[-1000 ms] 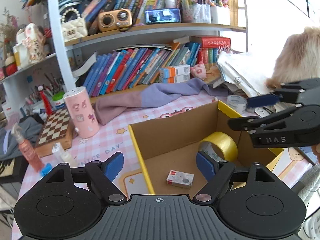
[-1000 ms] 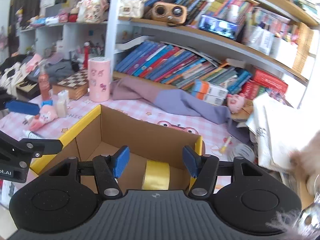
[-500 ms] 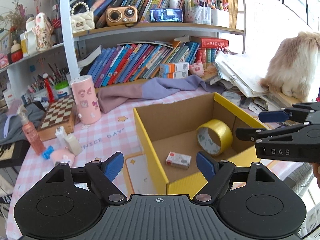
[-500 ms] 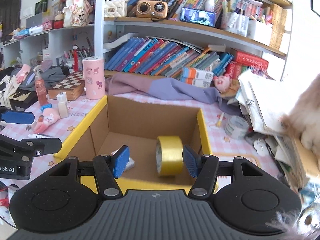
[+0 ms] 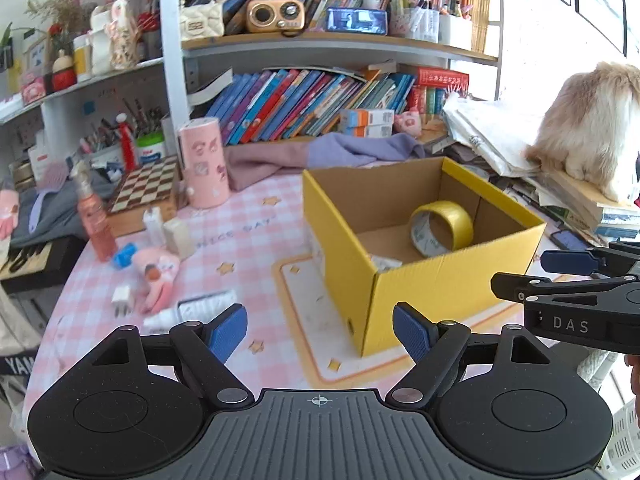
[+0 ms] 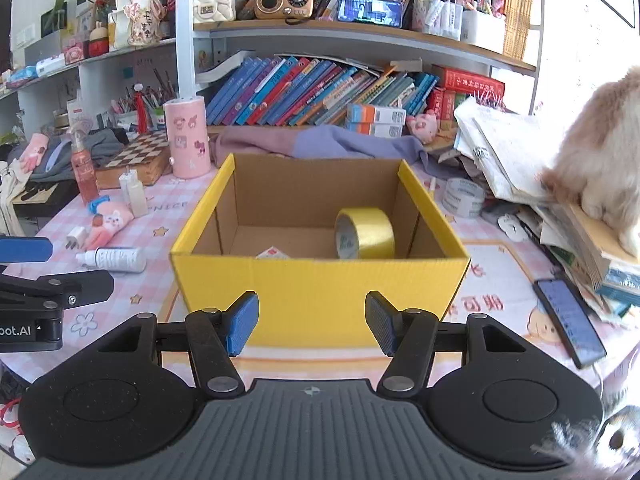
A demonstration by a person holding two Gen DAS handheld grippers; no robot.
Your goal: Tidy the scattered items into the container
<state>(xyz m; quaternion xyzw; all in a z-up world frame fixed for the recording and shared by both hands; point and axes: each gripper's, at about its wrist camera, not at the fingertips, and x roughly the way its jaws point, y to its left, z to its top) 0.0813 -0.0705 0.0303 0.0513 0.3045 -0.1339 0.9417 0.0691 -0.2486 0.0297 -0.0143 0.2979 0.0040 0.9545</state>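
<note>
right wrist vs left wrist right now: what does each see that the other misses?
Only the right wrist view shows the clear tape roll on the table right of the yellow box, and the whole white bottle lying flat. Only the left wrist view shows the keyboard at the table's left edge. Both show the gold tape roll upright in the box, the pink plush, the phone, and both grippers open: left gripper, right gripper.
</note>
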